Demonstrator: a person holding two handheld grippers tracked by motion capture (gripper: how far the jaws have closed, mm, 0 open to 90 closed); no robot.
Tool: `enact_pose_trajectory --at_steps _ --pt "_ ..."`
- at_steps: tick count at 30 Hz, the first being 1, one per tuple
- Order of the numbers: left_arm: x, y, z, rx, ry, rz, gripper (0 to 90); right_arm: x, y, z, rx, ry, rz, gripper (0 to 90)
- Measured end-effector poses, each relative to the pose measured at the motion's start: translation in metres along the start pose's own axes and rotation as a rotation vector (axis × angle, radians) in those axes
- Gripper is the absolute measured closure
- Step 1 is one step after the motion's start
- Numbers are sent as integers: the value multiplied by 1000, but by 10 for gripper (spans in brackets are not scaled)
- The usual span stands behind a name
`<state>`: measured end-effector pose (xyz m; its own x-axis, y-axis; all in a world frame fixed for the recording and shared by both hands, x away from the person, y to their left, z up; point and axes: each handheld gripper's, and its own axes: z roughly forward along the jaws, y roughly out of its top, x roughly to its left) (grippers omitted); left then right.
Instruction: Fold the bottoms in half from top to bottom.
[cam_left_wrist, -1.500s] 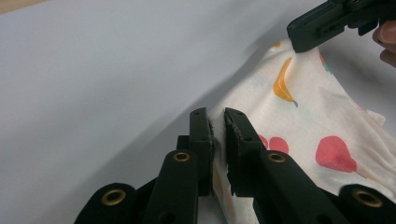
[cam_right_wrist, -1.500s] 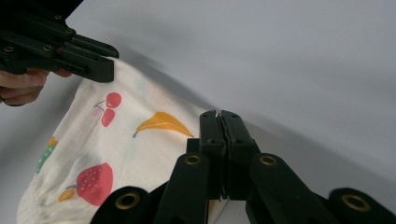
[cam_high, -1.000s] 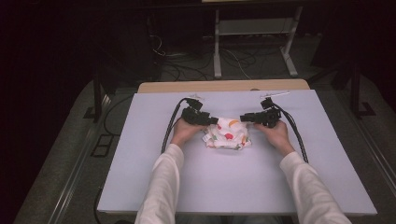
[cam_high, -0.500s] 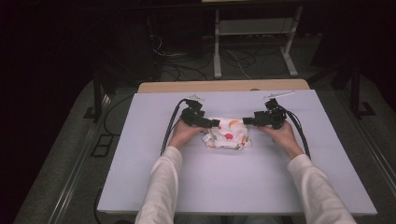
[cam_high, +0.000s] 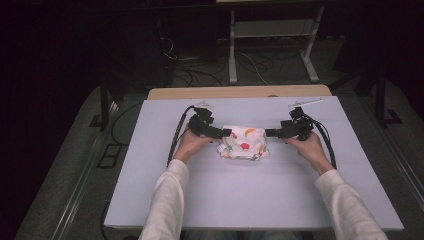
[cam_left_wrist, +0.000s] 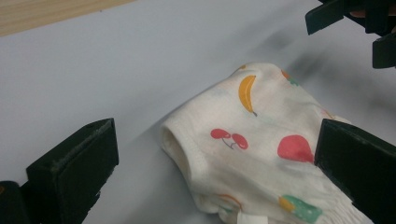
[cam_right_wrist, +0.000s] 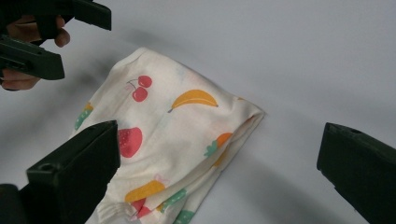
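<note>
My left gripper (cam_high: 226, 133) and right gripper (cam_high: 270, 133) have just spread wide beside the folded white fruit-print cloth (cam_high: 243, 142), seemingly not touching it.

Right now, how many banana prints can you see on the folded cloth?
1 whole banana shows on the top face of the folded cloth, near its far edge. A similar yellow shape sits at the near fold; more prints may be hidden inside the folds.

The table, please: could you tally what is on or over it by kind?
Folded cloth: 1
Grippers: 2, left gripper and right gripper, both open, either side of the cloth
Total: 3
</note>
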<state>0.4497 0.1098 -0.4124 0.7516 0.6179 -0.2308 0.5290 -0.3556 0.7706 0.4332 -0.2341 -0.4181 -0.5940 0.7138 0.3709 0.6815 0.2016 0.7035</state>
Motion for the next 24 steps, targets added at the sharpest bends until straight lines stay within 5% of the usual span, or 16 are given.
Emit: enact_pose_trajectory --at_steps 24 --pt "-18 -18 -43 -47 17 26 0 17 -17 -34 -10 -33 -60 0"
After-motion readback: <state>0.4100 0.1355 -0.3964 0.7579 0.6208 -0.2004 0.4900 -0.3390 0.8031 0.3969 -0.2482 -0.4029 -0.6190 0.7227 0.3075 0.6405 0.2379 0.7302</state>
